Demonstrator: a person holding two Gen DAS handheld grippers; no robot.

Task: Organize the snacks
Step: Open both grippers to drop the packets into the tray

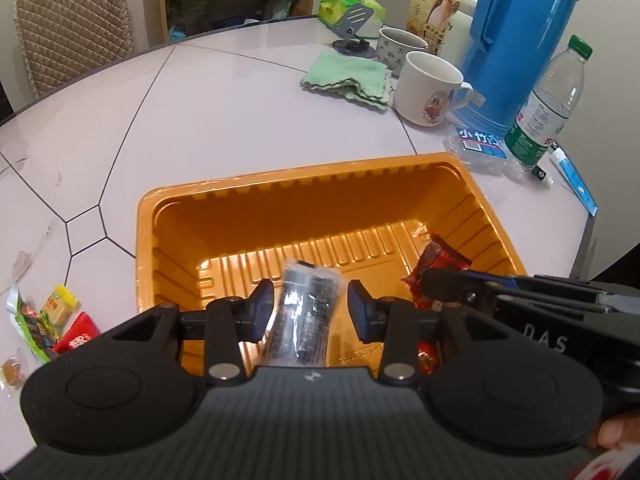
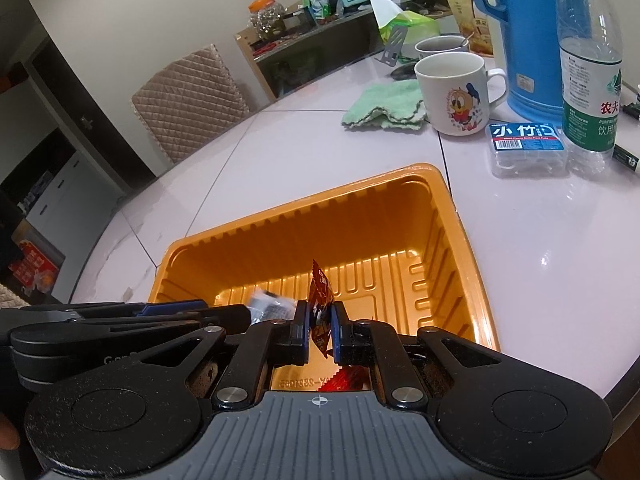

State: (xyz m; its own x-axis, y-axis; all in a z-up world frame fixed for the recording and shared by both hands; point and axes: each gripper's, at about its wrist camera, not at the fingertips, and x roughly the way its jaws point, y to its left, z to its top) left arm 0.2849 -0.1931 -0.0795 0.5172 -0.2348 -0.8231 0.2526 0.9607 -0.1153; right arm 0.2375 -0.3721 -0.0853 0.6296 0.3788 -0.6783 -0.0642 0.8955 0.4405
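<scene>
My left gripper [image 1: 311, 306] hung over the near part of the orange plastic tray [image 1: 160, 216], its jaws standing apart with a clear, dark-printed snack packet [image 1: 306, 312] blurred between them; the pads did not press it. My right gripper [image 2: 321, 330] was clamped narrow on a red snack packet [image 2: 320, 292], also over the tray. More wrapped snacks [image 1: 52, 320] lay on the white table [image 1: 220, 100], left of the tray.

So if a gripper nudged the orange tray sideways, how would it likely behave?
The orange tray looks like thin moulded plastic with ribbed walls, so probably very light and prone to flexing. The table is glossy, so it would likely slide rather than tip. It holds only a few snacks, so there is little weight to anchor it.
</scene>
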